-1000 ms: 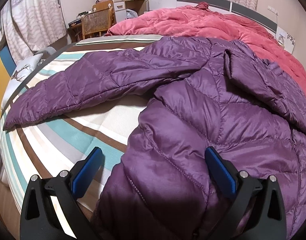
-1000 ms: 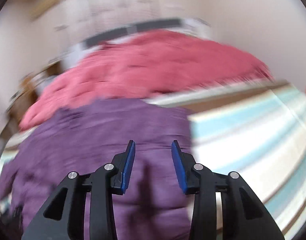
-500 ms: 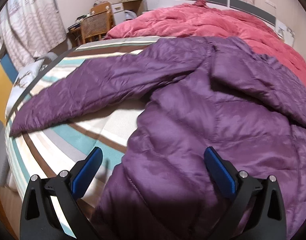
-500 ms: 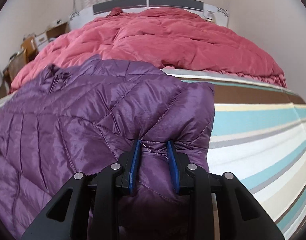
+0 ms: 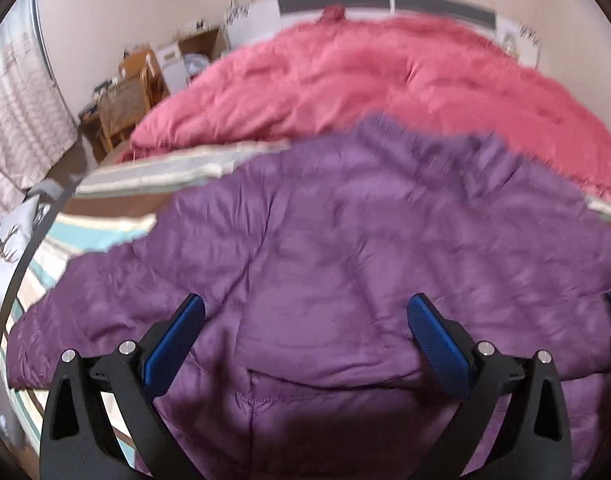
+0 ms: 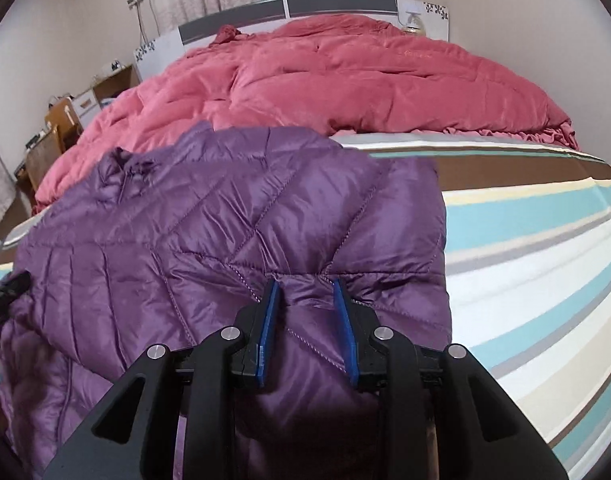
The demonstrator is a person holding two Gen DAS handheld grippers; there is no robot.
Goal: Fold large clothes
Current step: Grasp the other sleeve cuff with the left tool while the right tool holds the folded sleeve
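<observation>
The jacket (image 6: 233,232) lies on the bed (image 6: 537,240), puffy and purple. The right hand-held gripper (image 6: 307,292) pinches a bunch of it near its right edge, so the blue pads (image 6: 267,320) sit close together with cloth squeezed between them. The left hand-held gripper (image 5: 305,312) hangs above the jacket's middle, its jaws wide and holding nothing. The jacket spreads away from both, long way toward the pink quilt (image 6: 365,76), with one sleeve (image 5: 85,304) out to the left. The right hand is on the side that looks ready to fold over.
</observation>
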